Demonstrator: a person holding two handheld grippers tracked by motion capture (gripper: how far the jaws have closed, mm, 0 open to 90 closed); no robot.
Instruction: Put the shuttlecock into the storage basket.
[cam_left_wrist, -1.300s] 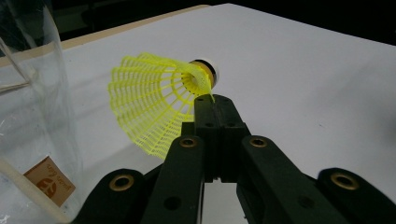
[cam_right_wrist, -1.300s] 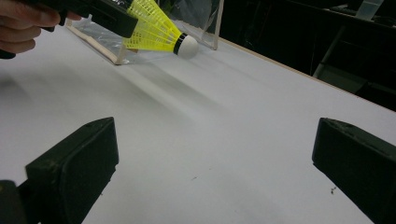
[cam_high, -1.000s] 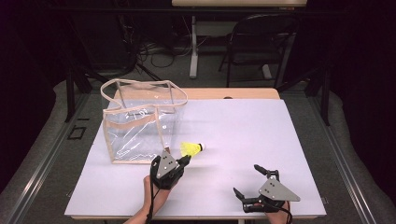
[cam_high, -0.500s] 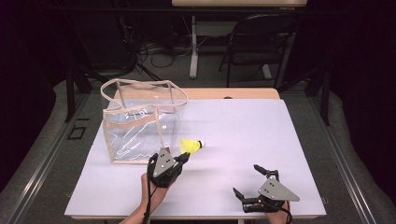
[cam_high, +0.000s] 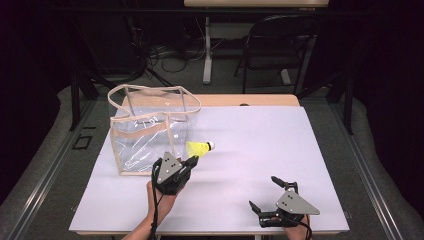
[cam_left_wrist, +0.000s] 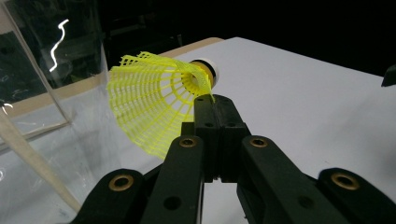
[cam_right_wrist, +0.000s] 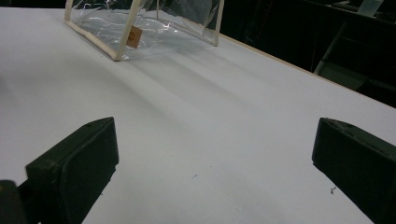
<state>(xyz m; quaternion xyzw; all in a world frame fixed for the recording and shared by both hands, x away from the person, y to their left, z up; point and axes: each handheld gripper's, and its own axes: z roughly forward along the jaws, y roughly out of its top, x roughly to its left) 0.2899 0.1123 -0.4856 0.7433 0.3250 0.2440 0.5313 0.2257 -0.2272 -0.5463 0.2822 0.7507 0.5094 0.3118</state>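
One yellow shuttlecock (cam_high: 199, 148) is showing, its skirt pinched in the left claw (cam_high: 192, 161). One clear bag (cam_high: 150, 131) is standing on the counter (cam_high: 260, 145), and one small tan tag (cam_right_wrist: 134, 36) is showing on it in the right gripper view. Two claws are working here, the right claw (cam_high: 269, 194) sitting spread wide on the counter with nothing between its jaws. One white counter is carrying everything. Behind it, in the dark, one chair (cam_high: 280, 45) seems to be standing, though the gloom is making that count unsure.
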